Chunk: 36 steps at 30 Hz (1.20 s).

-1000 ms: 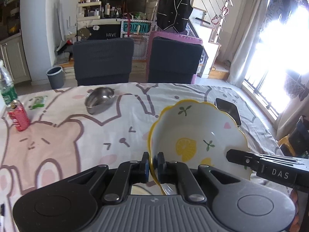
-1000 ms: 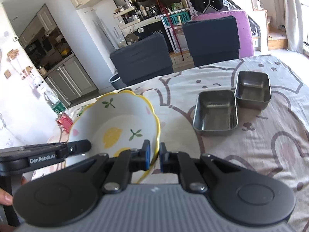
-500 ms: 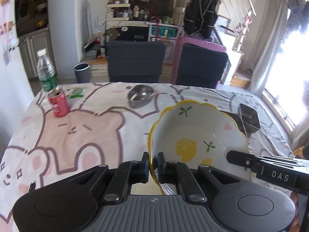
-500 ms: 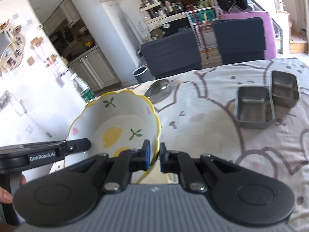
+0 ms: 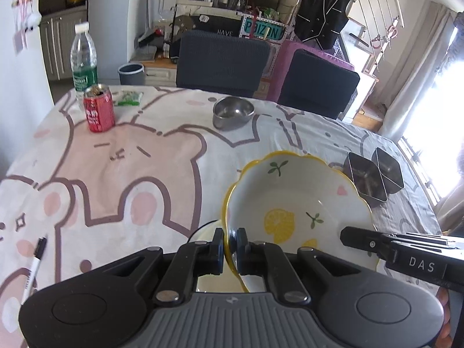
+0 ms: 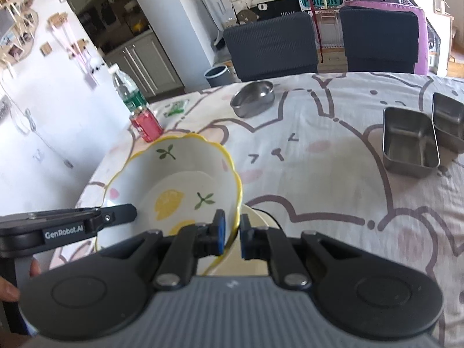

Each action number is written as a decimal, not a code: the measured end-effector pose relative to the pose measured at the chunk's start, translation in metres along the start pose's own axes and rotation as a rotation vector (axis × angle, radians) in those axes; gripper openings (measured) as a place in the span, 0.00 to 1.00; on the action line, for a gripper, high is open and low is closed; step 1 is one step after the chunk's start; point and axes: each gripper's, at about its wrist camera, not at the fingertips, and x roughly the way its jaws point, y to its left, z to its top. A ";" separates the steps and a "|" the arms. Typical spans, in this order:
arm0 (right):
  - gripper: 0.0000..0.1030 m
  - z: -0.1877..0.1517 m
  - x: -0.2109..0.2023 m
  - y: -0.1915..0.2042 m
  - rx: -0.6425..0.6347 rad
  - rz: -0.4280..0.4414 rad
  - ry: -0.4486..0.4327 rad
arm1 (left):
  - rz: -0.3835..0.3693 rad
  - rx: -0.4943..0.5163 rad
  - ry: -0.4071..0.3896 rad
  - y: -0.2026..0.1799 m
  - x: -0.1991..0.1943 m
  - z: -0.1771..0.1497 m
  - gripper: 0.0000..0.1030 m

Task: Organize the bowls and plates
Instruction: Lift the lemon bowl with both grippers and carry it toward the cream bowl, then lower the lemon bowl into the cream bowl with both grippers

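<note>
Over table: bowl (image 5: 293, 203) now higher, plate (image 5: 207, 232) showing underneath
Left gripper (image 5: 230, 245): pinching bowl rim
Right gripper (image 6: 232, 232): pinching opposite rim
Means: probably stacking next

Both wrist views, close, share the bowl (image 5: 295, 203).

Bright window glare, fisheye-warped edges, sharp

Both grippers (image 5: 230, 242) (image 6: 231, 233) clamped, level.
</note>
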 end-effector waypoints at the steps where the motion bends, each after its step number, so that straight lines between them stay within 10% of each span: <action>1: 0.12 0.000 0.002 0.000 -0.002 -0.006 0.004 | -0.005 -0.002 0.002 0.001 0.003 -0.001 0.08; 36: 0.12 -0.007 0.037 -0.004 -0.065 -0.185 0.140 | -0.070 -0.008 0.200 0.001 0.069 -0.033 0.15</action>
